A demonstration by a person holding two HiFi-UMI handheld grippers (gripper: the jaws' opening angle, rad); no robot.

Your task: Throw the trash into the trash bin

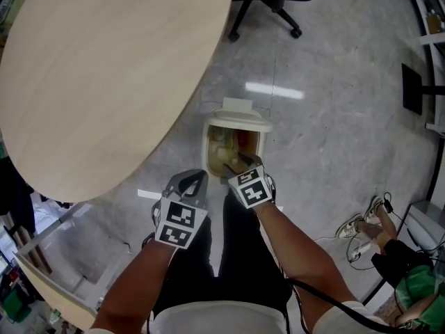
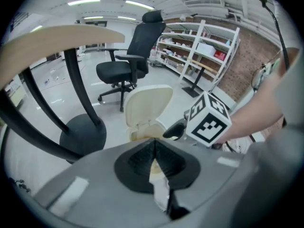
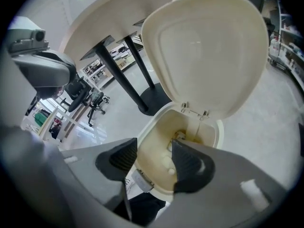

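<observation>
While the right gripper (image 3: 154, 148) is hovering over the trash bin (image 3: 144, 152): its jaws are standing wide apart and holding nothing; only the bin's mouth is showing between the pads.
Trash (image 3: 167, 162): small pale pieces are lying at the bottom of the bin, below and ahead of the right gripper, apart from its pads.
Lid (image 3: 209, 51): it is standing upright behind the opening, leaving the mouth unobstructed.
Bin position: it is sitting on the floor (image 1: 334, 131) just beside the edge of the round table (image 1: 104, 68), straight ahead of the person.
Left gripper (image 2: 154, 144): its jaws are meeting at the tips. A pale sliver is showing in the gap behind them, and whether that is trash or floor cannot be told.
Nearer hand: the right gripper is hanging over the opening; the left is hanging short of the bin, off its near left side.
Governing relation: the opening is lying below and forward of both grippers, so anything left to discard is needing to travel forward and down past the near rim, short of the lid.
Status, as a judgement: the right gripper's load is probably lying in the bin already.
</observation>
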